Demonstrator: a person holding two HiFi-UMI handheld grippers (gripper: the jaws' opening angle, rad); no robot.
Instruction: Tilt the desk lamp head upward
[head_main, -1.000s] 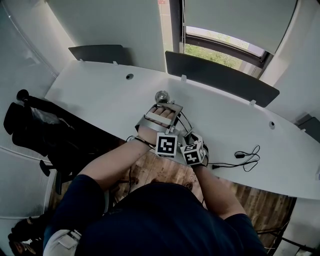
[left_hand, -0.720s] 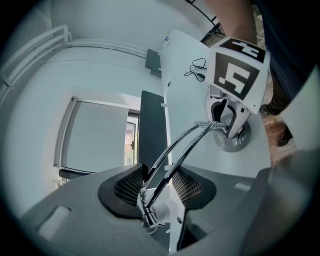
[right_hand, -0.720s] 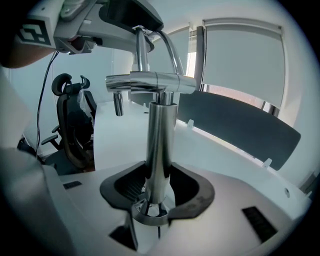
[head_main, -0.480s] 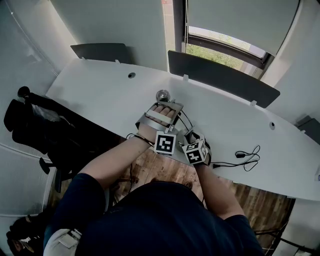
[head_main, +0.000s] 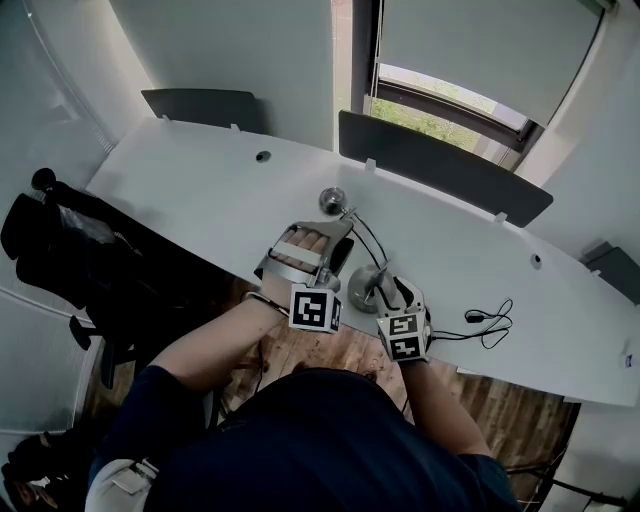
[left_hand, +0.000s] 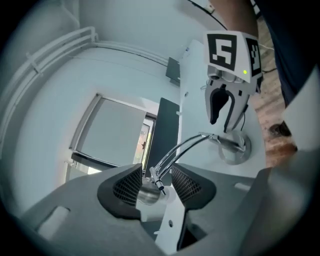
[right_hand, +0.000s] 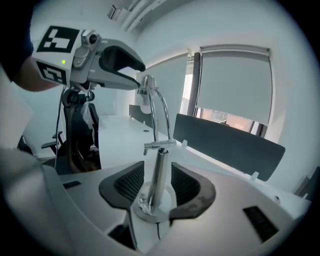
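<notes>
- Left gripper (left_hand: 154, 186): released, lamp head (left_hand: 144, 194) between jaws; clamp squarely, lift gently.
- Right gripper (right_hand: 154, 189): jaws opening round lamp post (right_hand: 159, 167), ungripped; steady it first.

Overhead, plus two closeups sharing lamp (right_hand: 160, 165)

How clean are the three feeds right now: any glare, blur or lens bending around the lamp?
Head view: even daylight, sharp, no glare; the lamp head is small but clear. Left gripper view: heavy fisheye bending, dark corners; the lamp head looks close and slightly soft. Right gripper view: same bending; the lamp post is sharp with bright reflections.
</notes>
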